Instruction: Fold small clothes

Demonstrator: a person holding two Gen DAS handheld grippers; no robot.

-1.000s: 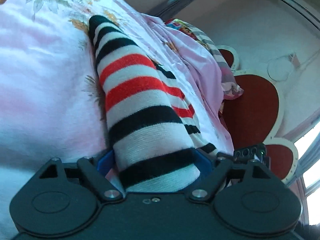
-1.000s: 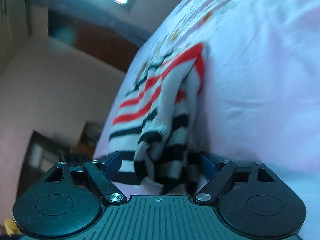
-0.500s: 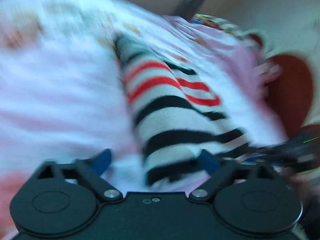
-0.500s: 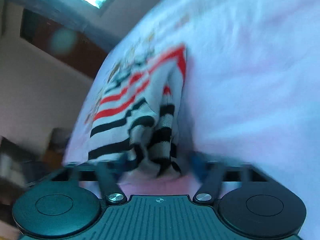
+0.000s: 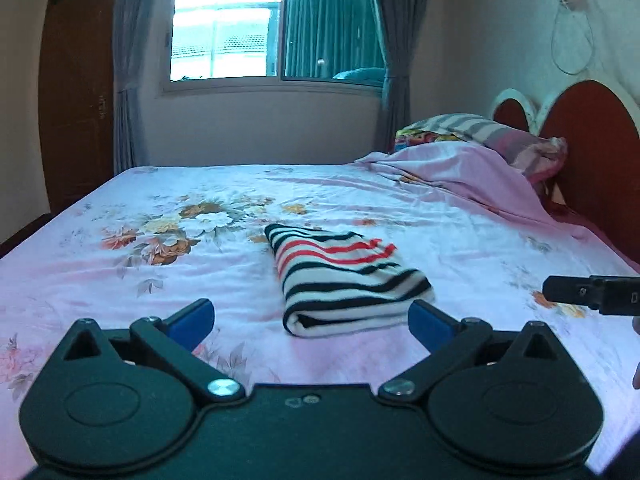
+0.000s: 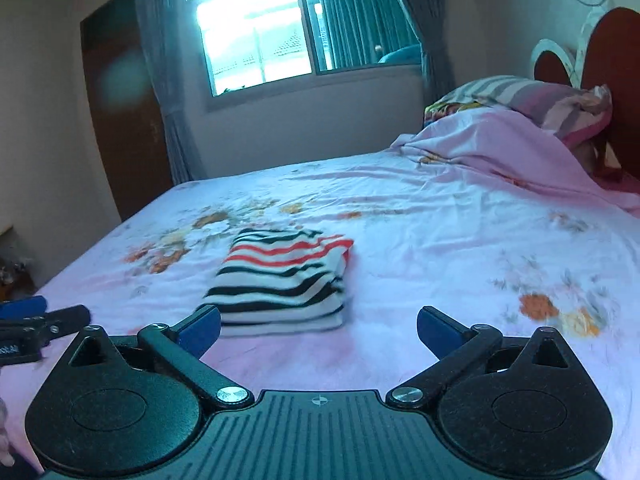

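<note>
1 striped garment (image 5: 344, 280) lies folded on the bed (image 5: 460, 216); left claw (image 5: 310, 320) wide and empty, right claw (image 6: 318, 326) opening, empty; folding looks done.

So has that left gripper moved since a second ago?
Yes. The left gripper has pulled back and up from the striped garment, which earlier filled its view between the fingers. Now the garment lies folded on the bed, clear of the open fingers.

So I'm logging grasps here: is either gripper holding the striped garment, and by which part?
Nothing is held. The left gripper stands open and the right gripper's jaws are opening, both empty; the folded striped garment lies free on the bed.
</note>
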